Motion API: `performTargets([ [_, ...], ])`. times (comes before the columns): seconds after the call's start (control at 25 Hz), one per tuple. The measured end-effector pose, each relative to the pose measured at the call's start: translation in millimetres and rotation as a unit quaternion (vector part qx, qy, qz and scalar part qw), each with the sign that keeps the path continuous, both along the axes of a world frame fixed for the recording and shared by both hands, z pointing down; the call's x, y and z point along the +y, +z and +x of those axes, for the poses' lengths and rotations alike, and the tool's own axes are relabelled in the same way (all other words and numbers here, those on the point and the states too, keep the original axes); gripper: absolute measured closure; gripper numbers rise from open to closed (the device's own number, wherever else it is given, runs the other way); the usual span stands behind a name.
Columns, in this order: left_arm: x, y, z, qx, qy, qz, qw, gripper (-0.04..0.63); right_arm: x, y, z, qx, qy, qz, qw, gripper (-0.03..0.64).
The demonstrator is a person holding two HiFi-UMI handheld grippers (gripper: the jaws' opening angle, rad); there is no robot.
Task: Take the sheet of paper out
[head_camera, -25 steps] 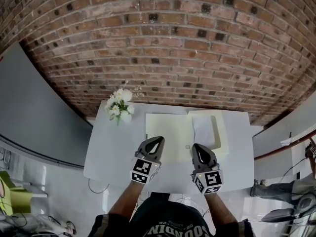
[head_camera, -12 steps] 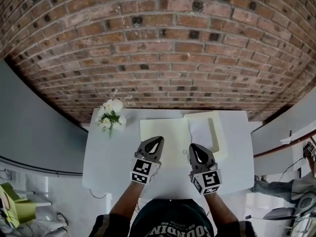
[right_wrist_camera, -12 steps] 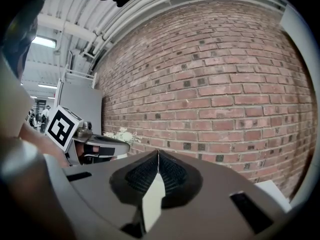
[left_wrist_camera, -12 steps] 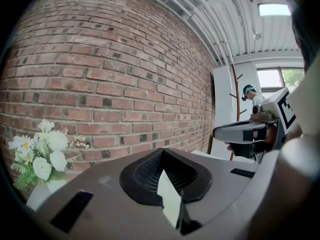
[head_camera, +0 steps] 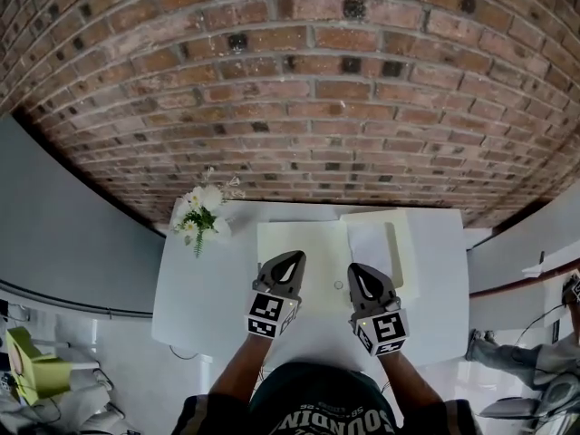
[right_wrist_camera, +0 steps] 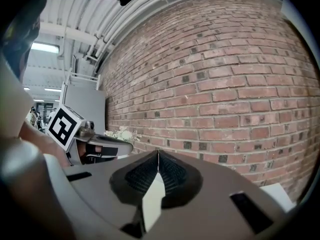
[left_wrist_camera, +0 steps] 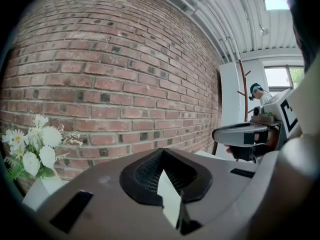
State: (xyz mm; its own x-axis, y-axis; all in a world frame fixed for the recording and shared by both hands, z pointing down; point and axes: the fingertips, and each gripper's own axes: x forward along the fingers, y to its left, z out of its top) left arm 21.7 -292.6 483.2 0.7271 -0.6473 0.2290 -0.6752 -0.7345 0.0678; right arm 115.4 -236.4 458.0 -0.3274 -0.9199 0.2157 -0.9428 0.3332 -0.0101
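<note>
- Head view: I'm looking down on a white table (head_camera: 195,288) set against a brick wall (head_camera: 299,80), with a grey panel (head_camera: 63,216) off to the left. Flowers (head_camera: 201,208) stand at the table's far left corner.
- An open pale folder (head_camera: 294,243) lies mid-table. The sheet of paper (head_camera: 372,241) rests on its right half, just beyond the tips of my right gripper (head_camera: 356,270).
- My left gripper (head_camera: 294,259) hangs over the folder's left half. From up here I can't tell whether either gripper touches the folder.
- Left gripper view: the jaws meet at the tips with nothing between them, and only a sliver of white shows through the slit lower down. The wall is ahead, the flowers sit at the left, and the right gripper is at the right edge. The gripper's own body hides the folder.
- Right gripper view: these jaws also meet at the tips and are empty. The left gripper and its marker cube sit to the left, with the flowers beyond. The gripper body hides the paper.
</note>
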Motion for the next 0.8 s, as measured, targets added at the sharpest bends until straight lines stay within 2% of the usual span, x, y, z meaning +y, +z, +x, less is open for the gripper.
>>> performTargets([
  [0.4,-7.9,8.7,7.2,-0.010,-0.012,-0.012,0.9998,0.584,-14.0,4.4,14.8,-0.006,-0.003,0.000,1.000,0.548],
  [0.8,-9.2,31.2,34.0,-0.016,0.003,-0.035,0.9992,0.584,-14.5,20.9,34.5,-0.005,0.004,-0.020,1.000,0.548],
])
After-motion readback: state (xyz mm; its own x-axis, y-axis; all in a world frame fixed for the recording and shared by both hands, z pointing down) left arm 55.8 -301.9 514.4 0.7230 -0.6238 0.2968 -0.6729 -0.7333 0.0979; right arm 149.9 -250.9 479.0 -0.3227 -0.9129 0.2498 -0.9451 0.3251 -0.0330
